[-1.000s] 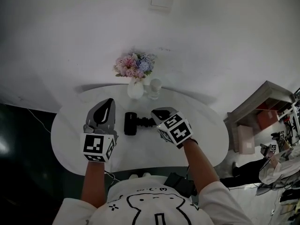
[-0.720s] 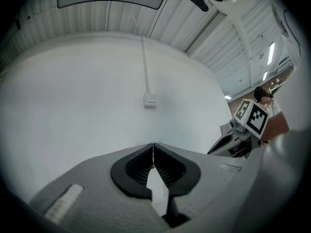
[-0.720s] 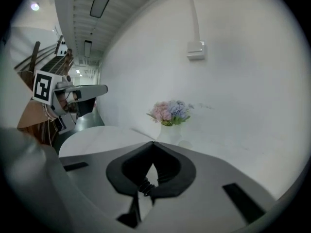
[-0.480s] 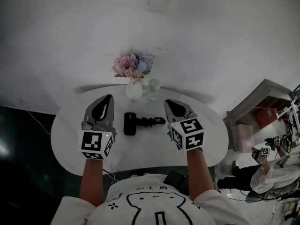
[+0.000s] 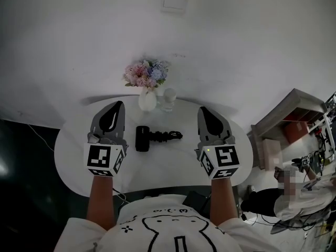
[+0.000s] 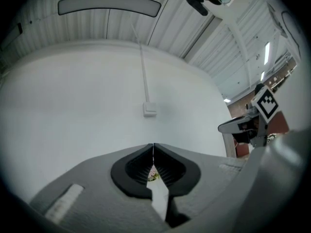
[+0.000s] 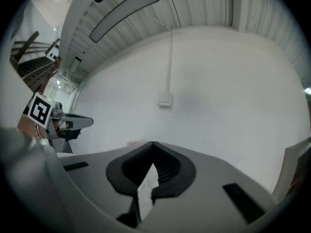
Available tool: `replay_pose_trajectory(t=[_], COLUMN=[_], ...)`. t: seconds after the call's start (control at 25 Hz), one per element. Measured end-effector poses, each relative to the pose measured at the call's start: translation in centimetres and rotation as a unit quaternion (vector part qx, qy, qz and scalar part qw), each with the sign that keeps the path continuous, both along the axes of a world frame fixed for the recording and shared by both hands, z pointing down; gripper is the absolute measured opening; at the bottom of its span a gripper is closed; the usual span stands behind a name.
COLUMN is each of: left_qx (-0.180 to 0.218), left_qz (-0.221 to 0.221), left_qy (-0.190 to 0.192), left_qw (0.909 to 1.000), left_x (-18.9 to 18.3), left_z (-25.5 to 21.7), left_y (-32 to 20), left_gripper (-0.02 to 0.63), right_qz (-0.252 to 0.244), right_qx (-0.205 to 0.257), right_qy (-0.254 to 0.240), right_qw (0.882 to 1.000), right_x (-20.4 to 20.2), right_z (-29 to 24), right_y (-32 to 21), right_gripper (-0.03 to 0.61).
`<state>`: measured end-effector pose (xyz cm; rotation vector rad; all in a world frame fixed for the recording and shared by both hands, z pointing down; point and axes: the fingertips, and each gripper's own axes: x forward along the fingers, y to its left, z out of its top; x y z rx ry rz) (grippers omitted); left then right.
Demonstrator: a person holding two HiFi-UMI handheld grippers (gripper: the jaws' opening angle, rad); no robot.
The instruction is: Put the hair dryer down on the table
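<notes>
Hair dryer [image 5: 149, 138] lies flat on the table [image 5: 173, 167], between the two grippers and touched by neither. Left gripper [image 5: 117, 107]: jaws pressed together, empty. Right gripper [image 5: 204, 112]: likewise closed on nothing. Placement looks done; any retreat should go straight back, clear of the handle.

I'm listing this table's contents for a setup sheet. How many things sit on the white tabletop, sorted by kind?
hair dryer: 1
vase of flowers: 1
small clear container: 1
Total: 3
</notes>
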<state>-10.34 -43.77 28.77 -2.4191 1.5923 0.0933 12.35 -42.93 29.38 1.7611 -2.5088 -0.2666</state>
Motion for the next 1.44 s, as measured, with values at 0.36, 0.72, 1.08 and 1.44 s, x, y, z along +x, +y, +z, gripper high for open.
replay_pose_trajectory(t=[0.36,0.72,1.08,1.44], left_qx=[0.014,0.025,0.025,0.023], left_qz=[-0.007,-0.013,-0.008,-0.003], left_qy=[-0.014,-0.016,-0.015,-0.015], left_qw=[0.9998,0.9995,0.9995,0.9996], left_x=[0.1,0.0,0.2,0.2], left_z=[-0.7,-1.4,-1.3,-1.0], left_y=[0.4,0.5,0.2,0.0], left_gripper=[0.02,0.02,0.019,0.02], right_qz=[0.022,0.023,0.023,0.025], right_qx=[0.053,0.06,0.061,0.06], right_qy=[-0.007,-0.01,-0.006,-0.003], right_qw=[0.998,0.998,0.998,0.998], right_x=[2.1,2.3,1.9,1.4], right_z=[-1.9,-2.3,-2.4,-2.3], right_y=[1.6,1.5,1.5,1.5], right_gripper=[-0.002,-0.003,-0.002,-0.002])
